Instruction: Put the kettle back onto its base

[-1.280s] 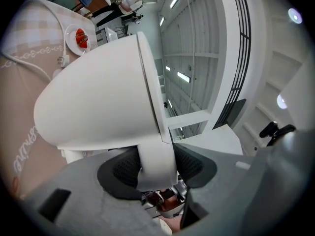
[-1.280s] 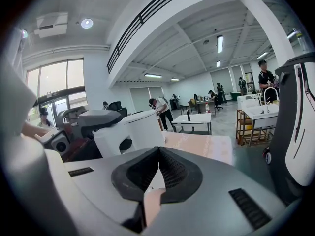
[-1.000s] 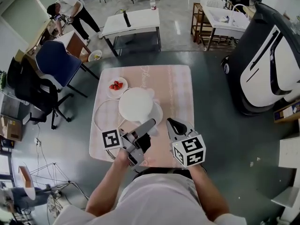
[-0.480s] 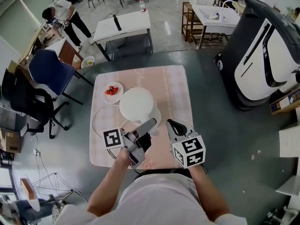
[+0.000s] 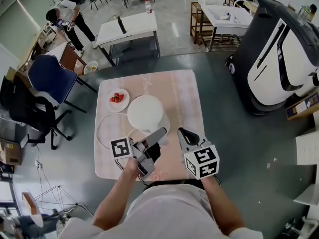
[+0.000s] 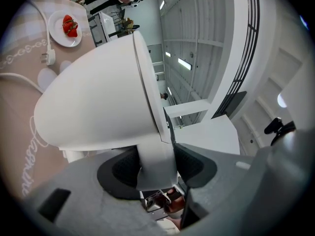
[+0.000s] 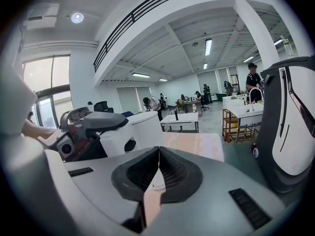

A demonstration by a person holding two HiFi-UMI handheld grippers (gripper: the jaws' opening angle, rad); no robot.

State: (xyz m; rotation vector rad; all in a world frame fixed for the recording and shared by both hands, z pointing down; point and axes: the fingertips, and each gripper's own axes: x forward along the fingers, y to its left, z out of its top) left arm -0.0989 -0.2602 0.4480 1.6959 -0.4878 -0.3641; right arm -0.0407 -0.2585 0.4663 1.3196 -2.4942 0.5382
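Observation:
A white kettle (image 5: 145,112) stands over its white base (image 5: 167,125) on the pink-clothed table (image 5: 189,93); only a sliver of the base shows past the kettle's right side, and I cannot tell whether the kettle rests fully on it. My left gripper (image 5: 155,138) is shut on the kettle's handle (image 6: 156,156), with a pad pressed on each side of it. The kettle's body (image 6: 93,97) fills the left gripper view. My right gripper (image 5: 182,132) hovers just right of the kettle, shut with nothing in it (image 7: 158,154). In the right gripper view the kettle (image 7: 142,129) sits ahead to the left.
A plate of strawberries (image 5: 116,98) lies left of the kettle. The base's white cord (image 5: 102,128) loops over the table's left side, its plug (image 6: 47,58) near the plate. A large black-and-white machine (image 5: 279,54) stands right, chairs (image 5: 47,73) left, a person (image 5: 70,14) far left.
The kettle has shifted slightly right over its base, which now shows less. The head view has drifted a little. Both grippers keep their hold and place.

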